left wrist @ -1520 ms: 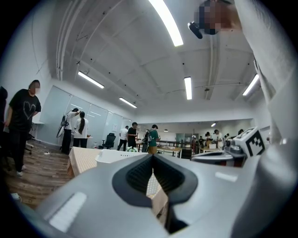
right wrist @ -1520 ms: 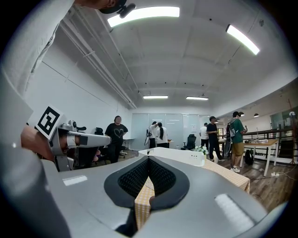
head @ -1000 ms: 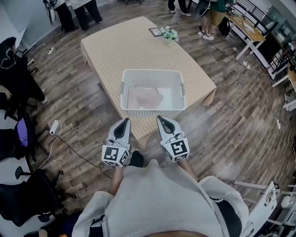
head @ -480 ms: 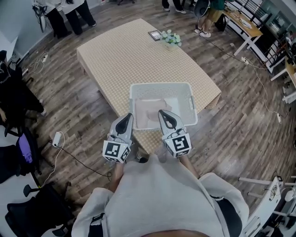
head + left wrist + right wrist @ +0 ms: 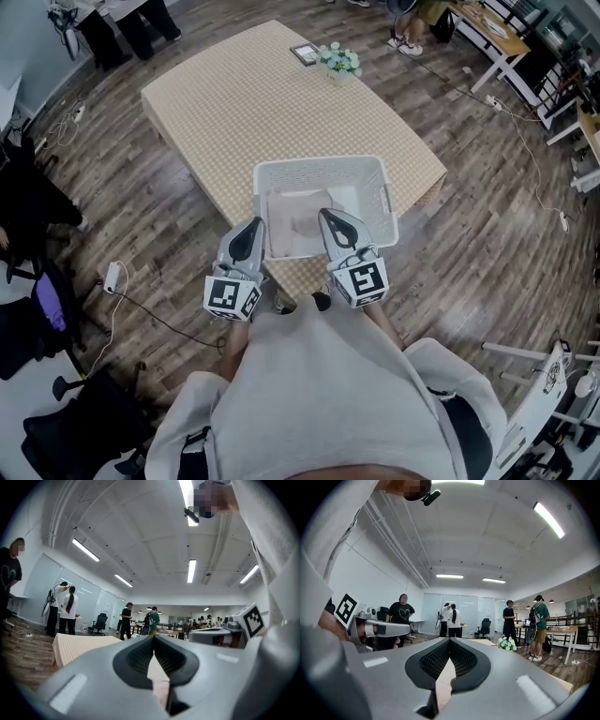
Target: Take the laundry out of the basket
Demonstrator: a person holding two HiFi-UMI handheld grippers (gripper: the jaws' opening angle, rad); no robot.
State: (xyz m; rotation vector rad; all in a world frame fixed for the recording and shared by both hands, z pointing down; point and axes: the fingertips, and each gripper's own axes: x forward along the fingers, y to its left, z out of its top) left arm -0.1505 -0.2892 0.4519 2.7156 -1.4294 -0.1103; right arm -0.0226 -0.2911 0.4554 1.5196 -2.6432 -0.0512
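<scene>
Left gripper [image 5: 251, 225]: jaws pressed together with nothing between them, held level, tip over the near left part of the white basket [image 5: 319, 167]. Right gripper [image 5: 326, 217]: jaws likewise closed and empty, held level, tip over the near side of the basket, right of centre. The two sit side by side, apart. The laundry [image 5: 298, 223] is one pale pink piece lying flat on the basket floor. From the head view it shows between the two tips and reaches beyond them toward the far wall. Neither gripper holds it. The basket stands at the near end of a table [image 5: 253, 103] with a beige checked cover. Flowers [image 5: 339, 62] stand at the far end.
</scene>
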